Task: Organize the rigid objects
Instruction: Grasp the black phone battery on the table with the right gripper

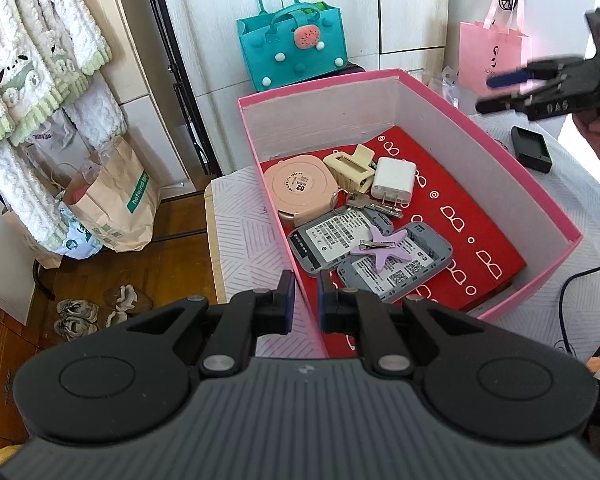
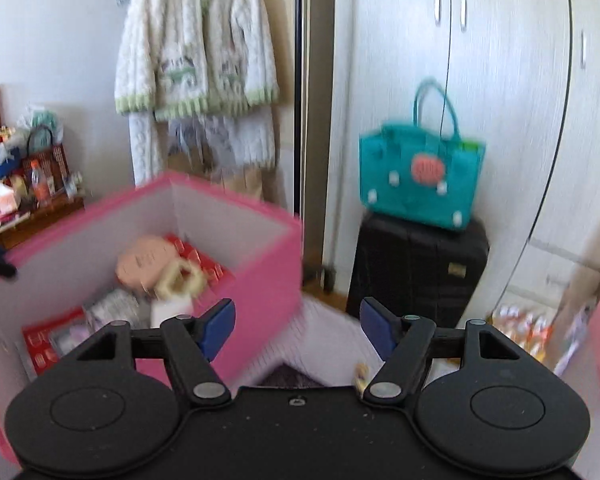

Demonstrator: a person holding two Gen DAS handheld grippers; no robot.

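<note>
A pink box (image 1: 452, 128) stands on the table with a red patterned sheet (image 1: 472, 216) on its floor. Inside lie a round pink case (image 1: 300, 190), a cream hair claw (image 1: 350, 166), a white charger (image 1: 394, 180), keys (image 1: 366, 202), two grey labelled devices (image 1: 328, 240) and a purple starfish clip (image 1: 382, 250). My left gripper (image 1: 305, 300) is shut on the box's near wall. My right gripper (image 2: 298, 320) is open and empty, off the box's right side (image 2: 260, 264); in the left wrist view the right gripper (image 1: 496, 92) hovers above the far right rim.
A black charger cradle (image 1: 532, 150) lies on the patterned tablecloth right of the box, near a black cable (image 1: 568, 284). Behind stand a teal felt bag (image 1: 292, 48) on a black suitcase (image 2: 416, 264) and a pink paper bag (image 1: 492, 54). Paper bags (image 1: 116, 204) and shoes sit on the floor at left.
</note>
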